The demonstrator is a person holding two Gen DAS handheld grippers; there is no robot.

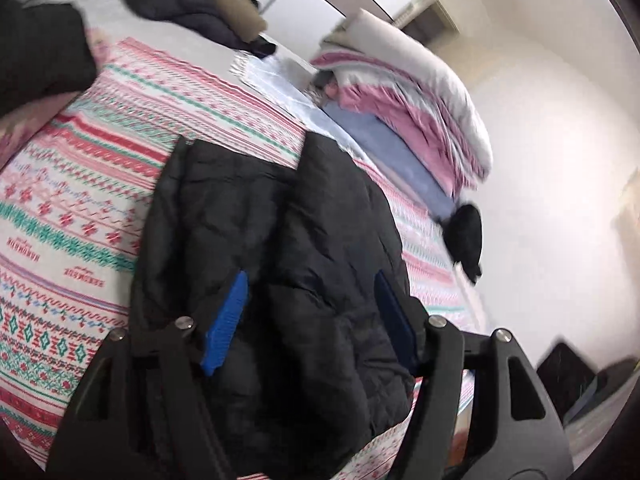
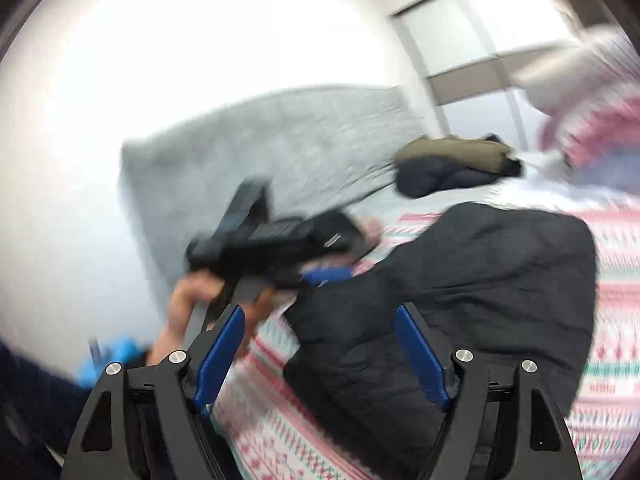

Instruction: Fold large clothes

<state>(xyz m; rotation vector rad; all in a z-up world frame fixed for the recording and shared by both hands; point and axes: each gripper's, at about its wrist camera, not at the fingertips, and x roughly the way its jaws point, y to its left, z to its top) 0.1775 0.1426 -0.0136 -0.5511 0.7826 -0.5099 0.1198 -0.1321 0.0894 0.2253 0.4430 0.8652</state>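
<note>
Bed, my view through both wrist cameras, items as they lie:

1. Black jacket (image 1: 304, 248): puffy, quilted, lying on the bedspread (image 1: 92, 184) in the near middle of the bed. In the left wrist view it fills the space ahead of the fingers and runs away from me in two padded lobes with a crease between. In the right wrist view it lies to the right of centre, near me, blurred.

2. Left gripper (image 1: 308, 312): jaws spread, blue pads (image 1: 224, 324) apart, both over the jacket. I cannot tell whether the pads touch the cloth; nothing is pinched between them.

3. Right gripper (image 2: 320, 352): jaws spread wide, nothing pinched. The jacket's near left edge lies below the gap.

4. Left hand (image 2: 188, 308): seen from the right wrist camera, at left of centre, wrapped round the handle of my other tool. Heavy blur.

5. Bedspread: white with red, pink and green knit-style bands, covering most of the bed.

6. Second coat (image 1: 200, 8): dark with a tan part, bunched at the far end of the bed, well apart from the jacket.

7. Quilt (image 1: 408, 92): pink, white and grey, heaped at the far right edge of the bed.

8. Small black item (image 1: 466, 236): on the right edge of the bed; I cannot tell what it is.

9. Grey headboard (image 2: 256, 148): upright behind the bed, at left in the right wrist view.
</note>
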